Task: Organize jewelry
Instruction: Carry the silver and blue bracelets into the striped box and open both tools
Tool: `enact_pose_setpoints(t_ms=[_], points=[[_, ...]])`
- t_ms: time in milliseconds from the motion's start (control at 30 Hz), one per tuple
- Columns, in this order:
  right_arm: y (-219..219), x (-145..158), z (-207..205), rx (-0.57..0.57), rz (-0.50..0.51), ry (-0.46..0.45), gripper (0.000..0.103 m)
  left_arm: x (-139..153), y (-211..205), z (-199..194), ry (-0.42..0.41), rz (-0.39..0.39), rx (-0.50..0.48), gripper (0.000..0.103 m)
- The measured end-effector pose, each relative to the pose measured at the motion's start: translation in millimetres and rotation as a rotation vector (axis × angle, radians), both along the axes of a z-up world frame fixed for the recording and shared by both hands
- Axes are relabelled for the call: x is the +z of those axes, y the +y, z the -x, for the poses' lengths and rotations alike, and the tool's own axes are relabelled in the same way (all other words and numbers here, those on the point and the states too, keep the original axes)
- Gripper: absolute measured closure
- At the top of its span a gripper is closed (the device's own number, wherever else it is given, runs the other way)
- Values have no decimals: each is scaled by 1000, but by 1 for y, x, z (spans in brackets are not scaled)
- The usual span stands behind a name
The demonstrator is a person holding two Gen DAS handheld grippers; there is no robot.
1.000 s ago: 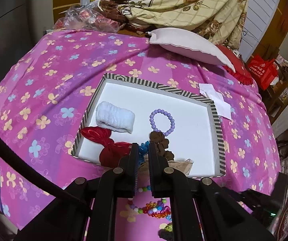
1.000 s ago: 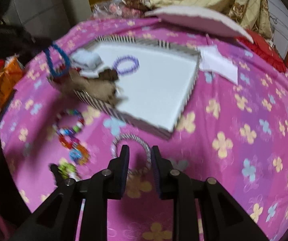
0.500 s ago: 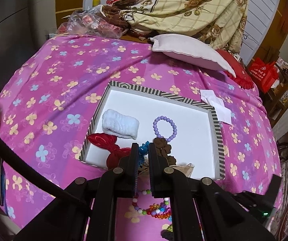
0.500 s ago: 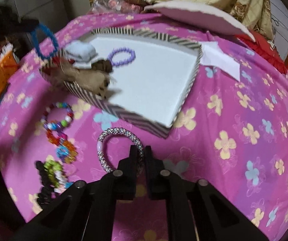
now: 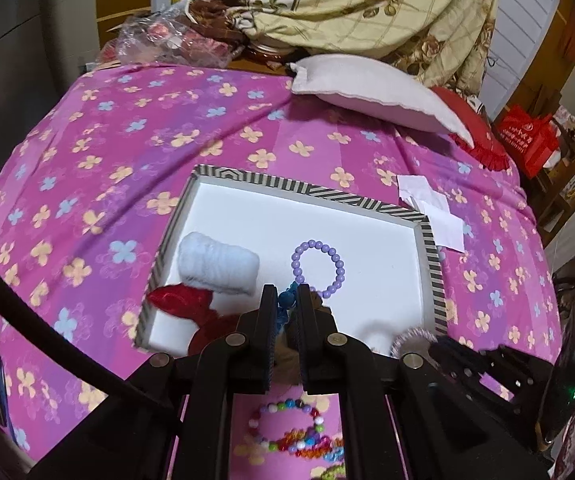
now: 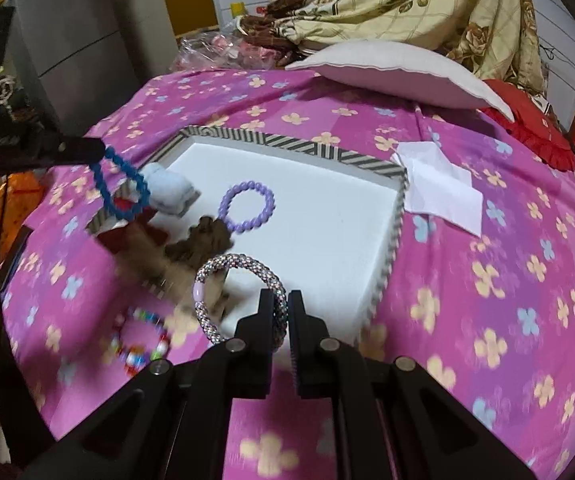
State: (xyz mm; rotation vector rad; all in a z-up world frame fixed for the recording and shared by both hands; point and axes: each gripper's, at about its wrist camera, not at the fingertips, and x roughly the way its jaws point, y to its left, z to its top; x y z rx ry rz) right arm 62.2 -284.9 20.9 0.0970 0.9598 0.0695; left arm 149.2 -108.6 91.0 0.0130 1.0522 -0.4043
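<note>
Between the pads of the right gripper a silver-speckled braided bracelet is pinched by its near side, its loop lifted over the near edge of the striped-rim tray; these jaws have just closed on it. Off to the left, the left gripper is clamped on a blue beaded bracelet, which dangles above the tray's left corner. On the white tray floor lie a lilac bead bracelet, a white fuzzy band, a red piece and a brown item, perhaps a flower clip, though blur hides its shape. Nearer, on the pink flowered bedspread, rests a multicoloured bead bracelet; a white pillow lies beyond the tray
</note>
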Motion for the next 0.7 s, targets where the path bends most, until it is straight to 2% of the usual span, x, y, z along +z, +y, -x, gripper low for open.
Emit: enact_pose_setpoints(t_ms=[167,433,567,700], points=[[-9,-6,-43,-46,-19,11,96,-17,-19,-28,19,-21,-5,73],[-25,-35,-113,-122,2,90,96,-53,-39,-84,93,-59,19,73],[-35,-53,-135,-159,-35,115,96,-67,-37,-101,102,-90,50,73],[-42,-66,-142,-184,-115,124,96,-80,-31,-107,115,-116,81,73]])
